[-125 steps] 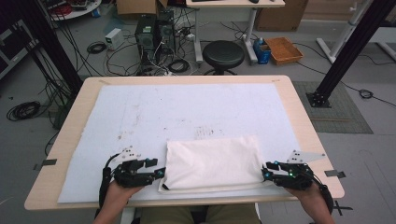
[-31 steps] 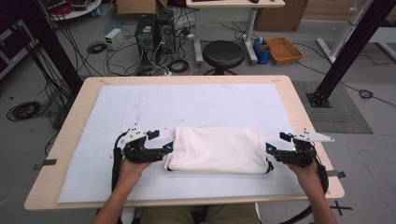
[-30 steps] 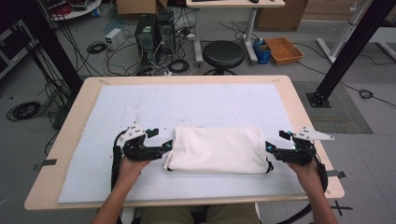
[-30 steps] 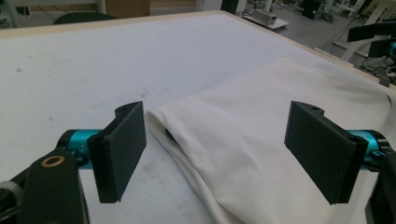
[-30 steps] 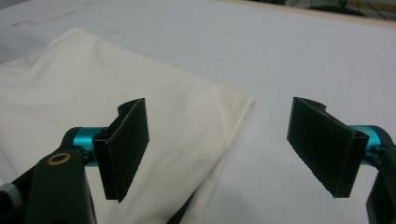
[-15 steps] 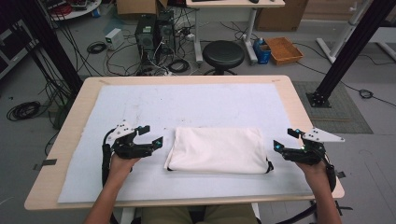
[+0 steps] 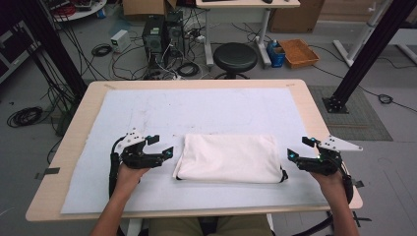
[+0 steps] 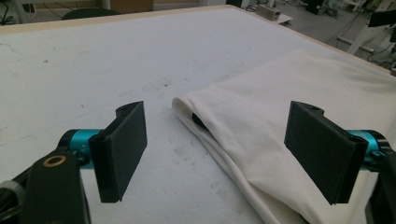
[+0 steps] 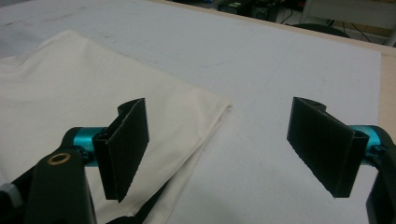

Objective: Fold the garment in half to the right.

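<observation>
change: both grippers just let go and backed off the folded cloth [image 7: 230, 158]
left gripper [image 7: 166, 152]: fingers spread, empty, at 9 o'clock
right gripper [image 7: 294, 158]: fingers spread, empty, at 3 o'clock
task: fold looks finished on the surface [image 7: 196, 110]

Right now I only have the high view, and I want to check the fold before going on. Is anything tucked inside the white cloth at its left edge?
Observer: Yes. The left gripper view shows something dark peeking out between the layers of the white cloth near its far left corner.
Operator: Is the left gripper touching the cloth?
Observer: No. The left gripper is wide open, with nothing between its jaws; the cloth lies on the table below them.
Operator: And the right side?
Observer: The right gripper is open too. Its view shows dark fabric under the cloth's near edge.
</observation>
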Demonstrator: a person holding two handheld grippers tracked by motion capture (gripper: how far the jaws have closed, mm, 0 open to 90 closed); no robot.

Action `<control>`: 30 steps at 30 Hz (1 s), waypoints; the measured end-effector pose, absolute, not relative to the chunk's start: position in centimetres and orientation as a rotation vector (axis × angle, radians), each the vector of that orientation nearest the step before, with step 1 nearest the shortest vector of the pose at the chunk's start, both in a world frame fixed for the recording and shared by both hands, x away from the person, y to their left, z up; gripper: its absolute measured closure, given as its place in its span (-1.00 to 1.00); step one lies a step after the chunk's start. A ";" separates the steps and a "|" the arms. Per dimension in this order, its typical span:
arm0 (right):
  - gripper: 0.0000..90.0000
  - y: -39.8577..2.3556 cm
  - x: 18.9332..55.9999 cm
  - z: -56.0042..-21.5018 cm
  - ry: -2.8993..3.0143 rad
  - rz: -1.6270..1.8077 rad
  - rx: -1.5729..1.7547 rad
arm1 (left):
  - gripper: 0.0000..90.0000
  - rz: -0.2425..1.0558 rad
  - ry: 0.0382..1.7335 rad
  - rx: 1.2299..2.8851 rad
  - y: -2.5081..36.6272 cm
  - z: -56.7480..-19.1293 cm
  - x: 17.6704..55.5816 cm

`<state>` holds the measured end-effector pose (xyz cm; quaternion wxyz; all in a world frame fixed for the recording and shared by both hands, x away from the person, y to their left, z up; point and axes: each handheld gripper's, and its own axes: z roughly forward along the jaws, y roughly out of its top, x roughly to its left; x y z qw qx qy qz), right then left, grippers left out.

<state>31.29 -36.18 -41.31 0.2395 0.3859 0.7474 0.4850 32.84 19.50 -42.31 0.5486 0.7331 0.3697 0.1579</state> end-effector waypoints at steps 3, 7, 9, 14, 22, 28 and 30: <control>-0.54 -36.1 31.3 -41.3 2.046 1.330 1.061 | -0.53 0.358 0.888 1.758 19.2 -42.5 32.7; -0.54 -35.9 31.6 -41.5 2.062 1.327 1.050 | -0.53 0.336 0.923 1.801 18.5 -42.8 32.5; -0.54 -35.7 31.7 -41.6 2.065 1.336 1.050 | -0.54 0.330 0.939 1.823 18.1 -43.0 32.2; -0.54 -35.2 31.9 -41.8 2.093 1.344 1.023 | -0.54 0.276 1.018 1.870 17.0 -43.7 32.1; -0.54 -34.6 32.2 -42.0 2.116 1.338 1.023 | -0.52 0.279 1.037 1.994 14.6 -44.5 31.4; -0.54 -34.2 32.4 -42.0 2.124 1.341 1.031 | -0.06 0.355 1.079 2.038 14.2 -44.8 30.1; -0.54 -34.0 32.6 -42.0 2.123 1.344 1.024 | 0.08 0.396 1.093 2.042 14.1 -44.8 29.6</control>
